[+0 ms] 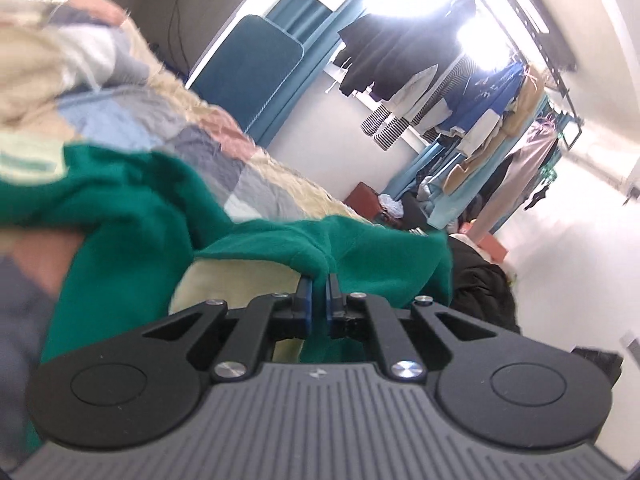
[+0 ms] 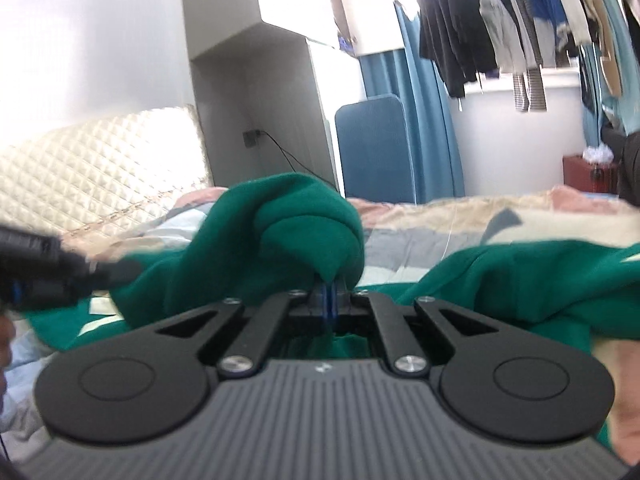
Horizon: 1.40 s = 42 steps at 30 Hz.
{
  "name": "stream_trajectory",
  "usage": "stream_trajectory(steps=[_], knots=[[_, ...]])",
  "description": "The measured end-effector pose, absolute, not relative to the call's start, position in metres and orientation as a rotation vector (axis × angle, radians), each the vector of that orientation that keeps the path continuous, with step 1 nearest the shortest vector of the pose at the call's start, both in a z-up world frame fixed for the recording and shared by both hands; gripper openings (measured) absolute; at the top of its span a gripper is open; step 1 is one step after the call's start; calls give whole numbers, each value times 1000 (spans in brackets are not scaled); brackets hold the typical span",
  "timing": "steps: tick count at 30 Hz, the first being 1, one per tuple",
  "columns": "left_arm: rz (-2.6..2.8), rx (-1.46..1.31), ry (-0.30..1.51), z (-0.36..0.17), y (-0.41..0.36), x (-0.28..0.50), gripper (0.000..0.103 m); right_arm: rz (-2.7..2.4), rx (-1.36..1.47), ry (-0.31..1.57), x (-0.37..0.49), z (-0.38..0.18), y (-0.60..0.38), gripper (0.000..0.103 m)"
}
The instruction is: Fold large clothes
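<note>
A bed (image 2: 460, 220) carries everything here. Its top is covered by a patchwork quilt (image 1: 192, 136) of blue, grey, pink and cream blocks, fringed along the edge. A green garment (image 1: 132, 208) lies across the quilt, bunched and partly lifted off it in folds. At the far end, what seems to be a heap of bedding or clothes (image 1: 60, 52) rests on the quilt, too blurred to tell. A cream quilted headboard (image 2: 100, 160) stands at the bed's head.

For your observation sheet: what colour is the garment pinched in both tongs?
Deep green garment; clearest in the right wrist view.
</note>
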<state>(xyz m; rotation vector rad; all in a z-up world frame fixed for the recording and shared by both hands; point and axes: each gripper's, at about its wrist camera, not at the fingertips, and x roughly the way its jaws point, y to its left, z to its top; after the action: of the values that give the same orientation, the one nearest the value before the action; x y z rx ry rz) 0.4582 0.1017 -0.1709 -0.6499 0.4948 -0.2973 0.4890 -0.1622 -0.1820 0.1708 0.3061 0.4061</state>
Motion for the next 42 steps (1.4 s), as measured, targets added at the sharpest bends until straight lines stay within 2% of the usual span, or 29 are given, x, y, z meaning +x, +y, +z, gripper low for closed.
stream_trajectory(steps=[7, 15, 19, 20, 24, 26, 27, 29, 30, 31, 38, 39, 40, 42], knots=[[-248, -577, 566, -196, 96, 387, 7, 443, 81, 285, 428, -154, -161, 4], [-167, -481, 739, -229, 97, 370, 7, 465, -122, 566, 393, -195, -120, 5], [-177, -460, 721, -223, 99, 362, 10, 446, -21, 656, 396, -197, -127, 7], [-181, -468, 709, -220, 102, 358, 13, 452, 4, 657, 395, -193, -130, 7], [-193, -492, 618, -197, 113, 356, 36, 461, 97, 628, 384, -178, -142, 8], [-195, -483, 580, -188, 116, 354, 36, 476, 146, 608, 377, -173, -149, 8], [-193, -481, 572, -186, 117, 353, 36, 484, 167, 594, 376, -170, -151, 10], [-200, -488, 588, -188, 115, 358, 36, 487, 194, 566, 378, -167, -153, 24], [-208, -493, 604, -192, 113, 361, 36, 490, 212, 555, 381, -166, -153, 37], [-213, -490, 626, -196, 110, 367, 36, 495, 232, 547, 386, -167, -152, 45], [-139, -374, 770, -231, 86, 403, 34, 507, 277, 522, 424, -183, -127, 44], [-130, -372, 782, -236, 86, 407, 34, 509, 279, 522, 429, -186, -123, 41], [-123, -372, 792, -240, 86, 410, 34, 515, 278, 527, 435, -191, -119, 33], [-120, -376, 803, -246, 88, 415, 34, 525, 260, 548, 444, -199, -110, 30]])
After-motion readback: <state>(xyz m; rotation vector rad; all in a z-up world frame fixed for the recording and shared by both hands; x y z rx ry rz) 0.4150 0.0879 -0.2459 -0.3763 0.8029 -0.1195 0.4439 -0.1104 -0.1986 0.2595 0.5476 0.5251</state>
